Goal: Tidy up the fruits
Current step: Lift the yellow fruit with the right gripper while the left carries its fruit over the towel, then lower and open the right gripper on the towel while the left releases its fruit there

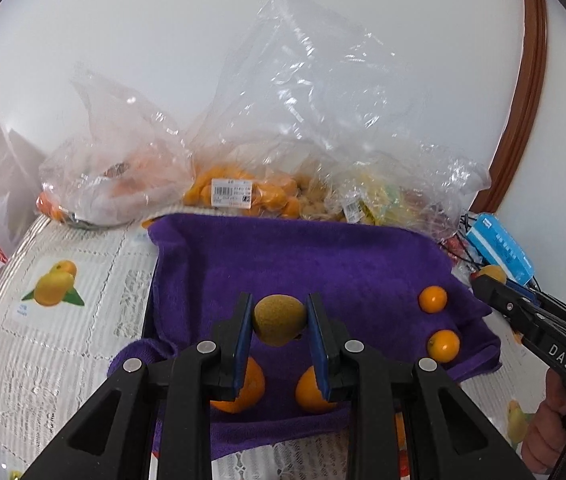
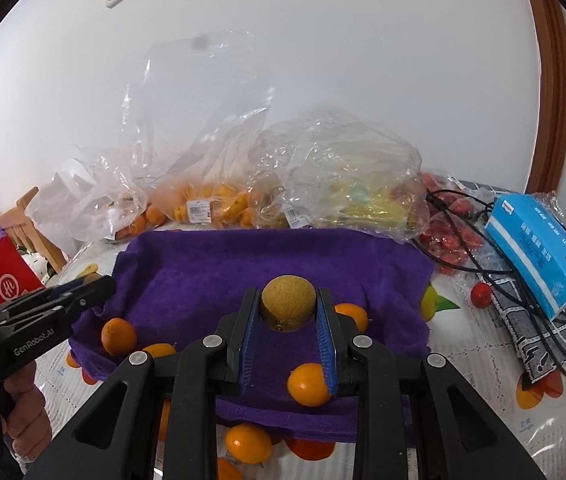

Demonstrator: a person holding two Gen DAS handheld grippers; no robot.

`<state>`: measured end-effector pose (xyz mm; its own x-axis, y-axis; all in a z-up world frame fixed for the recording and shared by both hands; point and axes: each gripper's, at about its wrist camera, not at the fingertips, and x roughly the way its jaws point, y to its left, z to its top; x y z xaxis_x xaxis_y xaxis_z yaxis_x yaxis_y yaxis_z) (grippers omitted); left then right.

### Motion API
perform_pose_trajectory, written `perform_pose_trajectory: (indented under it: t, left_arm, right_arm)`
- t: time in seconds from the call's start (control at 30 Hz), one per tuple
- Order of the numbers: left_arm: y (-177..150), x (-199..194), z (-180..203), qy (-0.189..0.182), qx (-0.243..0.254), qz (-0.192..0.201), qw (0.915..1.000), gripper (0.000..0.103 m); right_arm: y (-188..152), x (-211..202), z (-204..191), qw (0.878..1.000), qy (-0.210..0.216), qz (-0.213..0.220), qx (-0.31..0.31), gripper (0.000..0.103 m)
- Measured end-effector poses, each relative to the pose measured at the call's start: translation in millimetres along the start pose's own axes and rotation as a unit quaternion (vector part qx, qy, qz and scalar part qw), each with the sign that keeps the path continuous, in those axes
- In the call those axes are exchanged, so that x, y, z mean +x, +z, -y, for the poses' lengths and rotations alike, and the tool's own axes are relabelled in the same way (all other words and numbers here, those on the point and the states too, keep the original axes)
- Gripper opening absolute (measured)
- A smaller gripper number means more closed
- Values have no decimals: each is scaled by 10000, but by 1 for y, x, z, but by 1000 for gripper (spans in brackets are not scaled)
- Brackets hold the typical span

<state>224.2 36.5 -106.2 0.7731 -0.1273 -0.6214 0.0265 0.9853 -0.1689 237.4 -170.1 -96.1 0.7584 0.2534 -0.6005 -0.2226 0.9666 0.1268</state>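
A purple towel point(image 1: 323, 256) lies on the table; it also shows in the right wrist view point(image 2: 267, 264). My left gripper point(image 1: 279, 320) is shut on a brown kiwi point(image 1: 279, 319) and holds it above the towel. My right gripper point(image 2: 287, 308) is shut on a second brown kiwi point(image 2: 287, 305) above the towel. Small oranges lie on the towel: two point(image 1: 433, 299) point(image 1: 443, 345) at the right, two point(image 1: 243, 388) point(image 1: 311, 390) under my left fingers. The right view shows oranges point(image 2: 119, 336) point(image 2: 309, 384) on the towel too.
Clear plastic bags of fruit point(image 1: 239, 194) point(image 2: 347, 196) stand along the wall behind the towel. A blue tissue box point(image 2: 539, 248) and black cables point(image 2: 483, 240) lie at the right. A red box point(image 2: 7, 276) is at the left. An orange point(image 2: 247, 443) lies off the towel's front edge.
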Motion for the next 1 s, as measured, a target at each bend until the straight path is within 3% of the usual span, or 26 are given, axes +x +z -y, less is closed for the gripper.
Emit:
perform_pose_trajectory:
  t: [0.73,1.0]
  left_arm:
    - [-9,1,-13,-101,-311,-7,9995,25]
    - [-13,9,-14,-192,-355,-127,9991,25]
  right_arm:
    - [-26,22,8,9983,-404,-368,-183,28]
    - [-28,31,22,9954,-824,-479,12,28]
